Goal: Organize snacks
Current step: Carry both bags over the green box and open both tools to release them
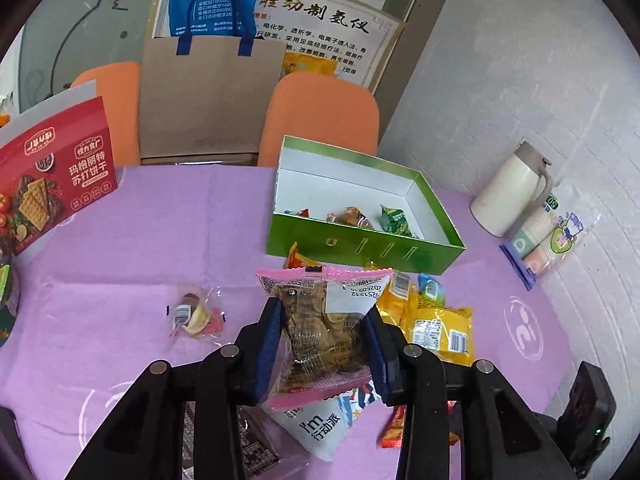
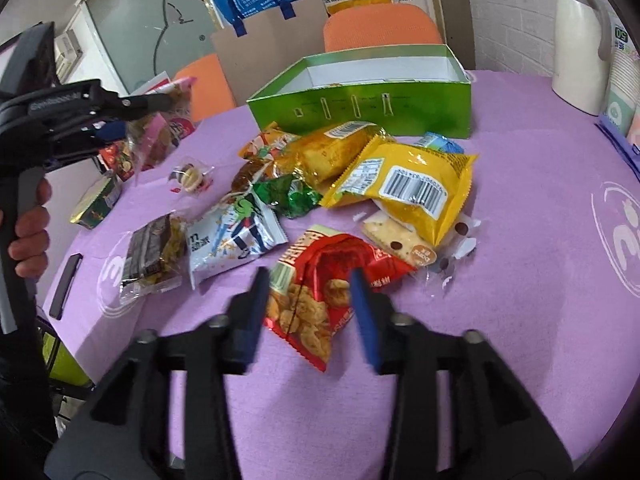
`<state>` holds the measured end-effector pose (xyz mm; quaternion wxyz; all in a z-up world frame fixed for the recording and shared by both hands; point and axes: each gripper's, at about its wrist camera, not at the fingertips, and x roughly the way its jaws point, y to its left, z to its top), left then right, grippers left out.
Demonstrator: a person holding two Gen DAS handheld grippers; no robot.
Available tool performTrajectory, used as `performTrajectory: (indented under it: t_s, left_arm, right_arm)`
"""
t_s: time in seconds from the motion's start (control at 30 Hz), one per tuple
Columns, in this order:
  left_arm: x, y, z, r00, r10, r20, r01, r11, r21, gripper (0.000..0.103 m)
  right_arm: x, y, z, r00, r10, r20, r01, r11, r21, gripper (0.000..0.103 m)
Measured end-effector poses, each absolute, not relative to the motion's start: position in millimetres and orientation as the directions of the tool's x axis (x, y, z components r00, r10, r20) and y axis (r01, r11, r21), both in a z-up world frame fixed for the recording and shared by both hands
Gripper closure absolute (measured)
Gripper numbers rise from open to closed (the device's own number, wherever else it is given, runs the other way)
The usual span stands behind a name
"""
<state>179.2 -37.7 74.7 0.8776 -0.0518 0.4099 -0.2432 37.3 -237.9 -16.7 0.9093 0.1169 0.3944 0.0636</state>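
Pink-edged clear plastic snack packet is clamped in left hand-held gripper, off the purple surface, green cardboard box at 12 o'clock. Thin film could slip. Right hand-held gripper gapes, straddling red crinkly nut bag; closing may pinch only a corner.

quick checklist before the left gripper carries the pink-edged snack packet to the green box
1. Grip: left gripper fingers clamp the pink-edged clear cookie packet: ok.
2. Packet lifted off the purple tablecloth: ok.
3. Open green cardboard box has free space inside: ok.
4. Right gripper stands low over the red crinkly snack bag, clear of the box: ok.
5. Whether the packet will slip: cannot tell.
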Motion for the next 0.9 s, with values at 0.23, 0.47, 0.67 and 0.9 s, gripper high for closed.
performTrajectory:
  t_s: [0.23, 0.47, 0.67, 0.9]
  left_arm:
    - [166.7, -55.8, 77.0, 0.533, -0.476, -0.699, 0.427, 0.865, -0.264, 0.064]
    - [168.9, -63.8, 72.9, 0.516, -0.476, -0.712, 0.435, 0.862, -0.261, 0.064]
    - [179.4, -68.9, 85.4, 0.522, -0.49, -0.698, 0.441, 0.856, -0.271, 0.064]
    - [192.1, -87.6, 112.1, 0.55, -0.5, -0.669, 0.478, 0.845, -0.239, 0.064]
  right_arm:
    - [51.3, -234.0, -40.1, 0.635, 0.224, -0.739, 0.042, 0.946, 0.322, 0.033]
    - [47.3, -241.6, -30.3, 0.666, 0.294, -0.686, -0.043, 0.933, 0.358, 0.08]
    - [41.8, -252.5, 0.4, 0.717, 0.324, -0.617, -0.085, 0.919, 0.384, 0.094]
    - [54.4, -267.7, 47.1, 0.786, 0.308, -0.537, -0.118, 0.926, 0.359, 0.096]
